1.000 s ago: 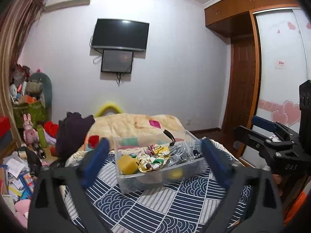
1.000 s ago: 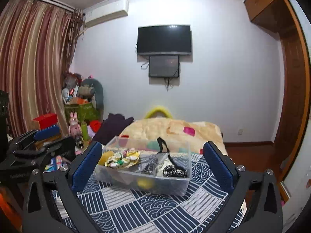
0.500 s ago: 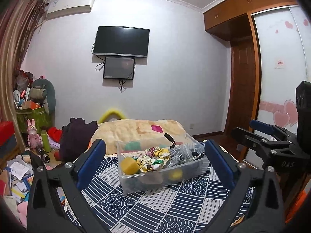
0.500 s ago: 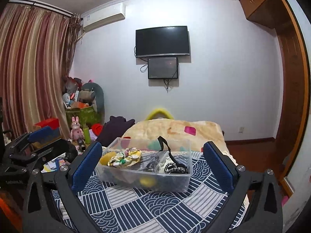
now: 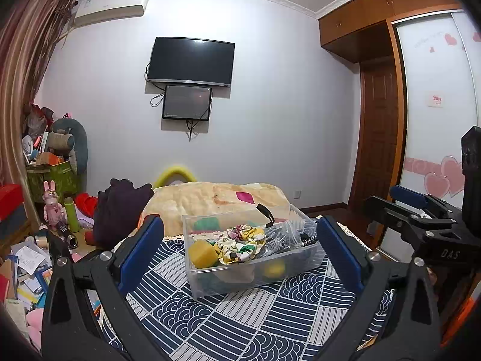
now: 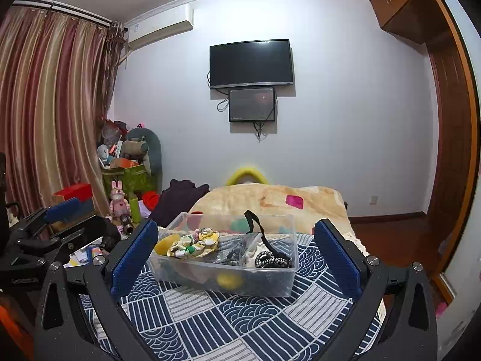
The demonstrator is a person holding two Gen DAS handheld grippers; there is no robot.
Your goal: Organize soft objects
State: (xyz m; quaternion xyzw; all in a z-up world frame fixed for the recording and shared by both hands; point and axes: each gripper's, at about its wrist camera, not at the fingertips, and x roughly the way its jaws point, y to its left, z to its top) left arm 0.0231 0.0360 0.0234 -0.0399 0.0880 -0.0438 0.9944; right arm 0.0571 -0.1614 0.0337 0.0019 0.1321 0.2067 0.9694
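Note:
A clear plastic bin (image 5: 303, 257) (image 6: 282, 282) sits on the navy patterned bedspread (image 5: 255, 322) (image 6: 228, 319). In it lie a yellow sponge (image 5: 202, 254), a floral scrunchie (image 5: 240, 242) (image 6: 194, 242), a yellow ball (image 5: 274, 269) (image 6: 229, 279), a black strap (image 6: 255, 225) and a black-and-white cord (image 6: 272, 260). My left gripper (image 5: 239, 240) is open and empty, held back from the bin. My right gripper (image 6: 236, 245) is open and empty, also short of the bin. Each gripper shows at the edge of the other's view.
A beige blanket (image 5: 216, 198) lies behind the bin with dark clothing (image 5: 120, 207) to its left. Toys, boxes and papers (image 5: 27, 255) clutter the floor at left. A wardrobe and door (image 5: 378, 138) stand at right. A TV (image 5: 191, 60) hangs on the wall.
Both grippers have drawn back and tilted up a little; the bin sits lower and smaller in both views. Both stay open and empty.

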